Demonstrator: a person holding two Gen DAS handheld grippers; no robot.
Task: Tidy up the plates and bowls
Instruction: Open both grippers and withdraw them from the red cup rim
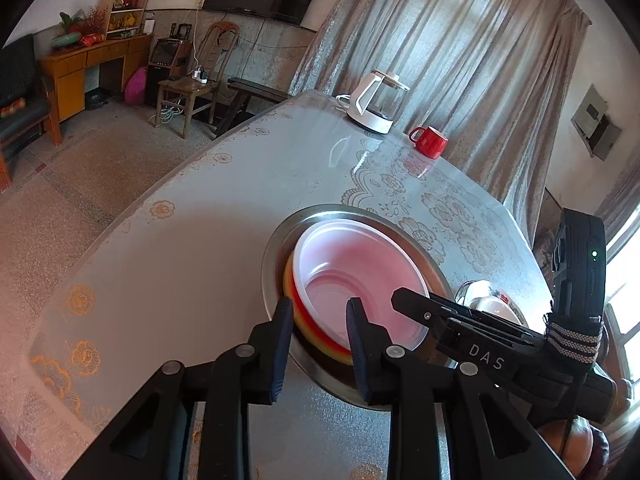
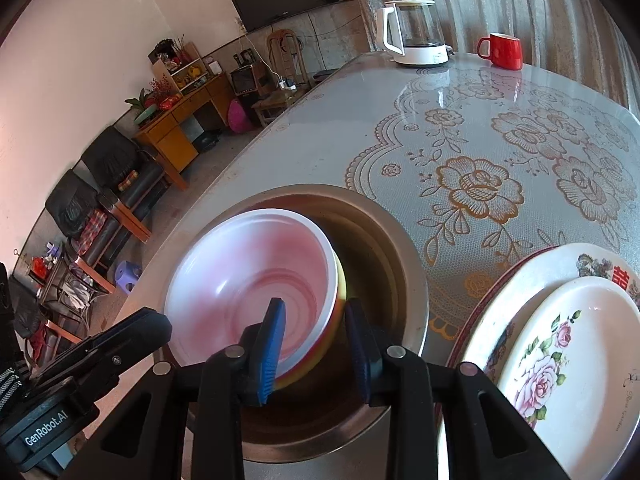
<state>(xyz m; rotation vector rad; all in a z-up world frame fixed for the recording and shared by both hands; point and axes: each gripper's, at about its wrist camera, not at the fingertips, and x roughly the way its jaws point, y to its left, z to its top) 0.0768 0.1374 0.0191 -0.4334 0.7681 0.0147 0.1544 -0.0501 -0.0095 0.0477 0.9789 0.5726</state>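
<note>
Table (image 2: 304, 128) w/ floral cloth is carrying a steel basin (image 2: 384, 248) near its near edge; stacked bowls (image 1: 360, 264) are sitting inside it, plates (image 2: 560, 340) lying just right. My left gripper (image 1: 320, 320) & right gripper (image 2: 316, 320) are straddling the bowls' rim, jaws slightly spread, not pinching.

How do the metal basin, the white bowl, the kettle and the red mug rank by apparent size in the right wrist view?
1. Metal basin
2. White bowl
3. Kettle
4. Red mug
The kettle and mug stand far back on the table, so their true size against the bowl is unsure.
</note>
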